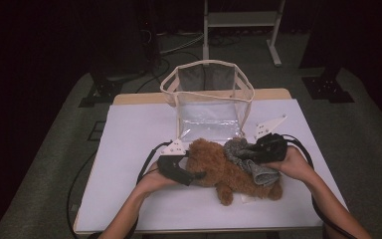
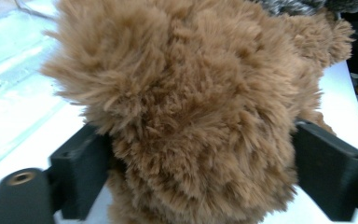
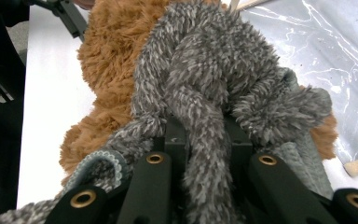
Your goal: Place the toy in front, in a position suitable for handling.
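While the teddy (image 1: 229,172) lies on its side on the white table (image 1: 129,144), just in front of the clear bag (image 1: 209,99), the left gripper (image 1: 194,177) sits at its left end with the jaws spread wide on either side of the brown fur. In the left gripper view the teddy (image 2: 186,107) fills the gap between the two jaws, and the fur brushes both of them, but whether the pads press on it I cannot tell. To the right, a grey fluffy cloth (image 1: 246,157) is draped over the teddy's middle. The right gripper (image 1: 256,154) is pinched tight on a fold of that cloth (image 3: 205,93), which bunches up between the narrow jaws and spills over the teddy (image 3: 107,60) beneath.
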The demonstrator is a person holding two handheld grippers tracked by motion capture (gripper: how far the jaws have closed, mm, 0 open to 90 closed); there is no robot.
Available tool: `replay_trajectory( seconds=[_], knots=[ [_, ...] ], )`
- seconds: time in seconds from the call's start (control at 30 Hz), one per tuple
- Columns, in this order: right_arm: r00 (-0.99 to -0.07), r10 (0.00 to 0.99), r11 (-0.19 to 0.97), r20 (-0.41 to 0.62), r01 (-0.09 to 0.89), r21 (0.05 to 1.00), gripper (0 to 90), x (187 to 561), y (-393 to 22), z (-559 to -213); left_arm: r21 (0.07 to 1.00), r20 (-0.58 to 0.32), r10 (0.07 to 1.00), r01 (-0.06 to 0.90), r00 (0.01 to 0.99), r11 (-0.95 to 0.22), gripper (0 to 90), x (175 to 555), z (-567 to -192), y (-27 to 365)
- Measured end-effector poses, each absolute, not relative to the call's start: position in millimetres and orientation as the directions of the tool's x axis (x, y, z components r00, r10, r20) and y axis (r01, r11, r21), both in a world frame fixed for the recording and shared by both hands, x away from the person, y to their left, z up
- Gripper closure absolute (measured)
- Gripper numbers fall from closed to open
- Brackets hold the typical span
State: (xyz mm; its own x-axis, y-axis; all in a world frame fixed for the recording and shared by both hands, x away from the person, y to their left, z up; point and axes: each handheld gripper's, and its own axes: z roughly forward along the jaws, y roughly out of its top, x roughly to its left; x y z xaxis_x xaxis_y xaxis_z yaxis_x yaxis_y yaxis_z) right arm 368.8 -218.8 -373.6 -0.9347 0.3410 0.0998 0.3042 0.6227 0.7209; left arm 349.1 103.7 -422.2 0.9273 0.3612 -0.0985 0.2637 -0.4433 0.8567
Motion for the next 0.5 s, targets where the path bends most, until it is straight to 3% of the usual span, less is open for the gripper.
replay_trajectory(
  seconds=[0.13,0.3,0.33,0.43,0.5],
  knots=[
    [-0.933,0.345,0.617,0.104,0.308,0.724,76.0,368.1,-220.0,-373.8,0.830,-0.154,0.372,0.324,0.915,-0.454,2.2,352.6,-431.7,97.5],
    [-0.933,0.343,0.614,0.106,0.308,0.727,76.0,367.2,-220.3,-374.0,0.814,-0.219,0.370,0.378,0.903,-0.442,1.0,356.2,-438.7,96.1],
    [-0.933,0.343,0.614,0.106,0.308,0.727,76.0,367.2,-220.2,-373.9,0.818,-0.214,0.370,0.373,0.904,-0.437,5.4,355.2,-437.5,96.1],
    [-0.932,0.342,0.606,0.117,0.314,0.731,75.9,367.5,-219.4,-373.6,0.833,-0.183,0.363,0.341,0.914,-0.436,32.9,353.5,-431.2,98.5],
    [-0.933,0.336,0.593,0.130,0.317,0.741,75.8,368.0,-218.5,-373.5,0.853,-0.169,0.365,0.322,0.915,-0.411,40.6,351.2,-424.4,99.1]
  ],
)
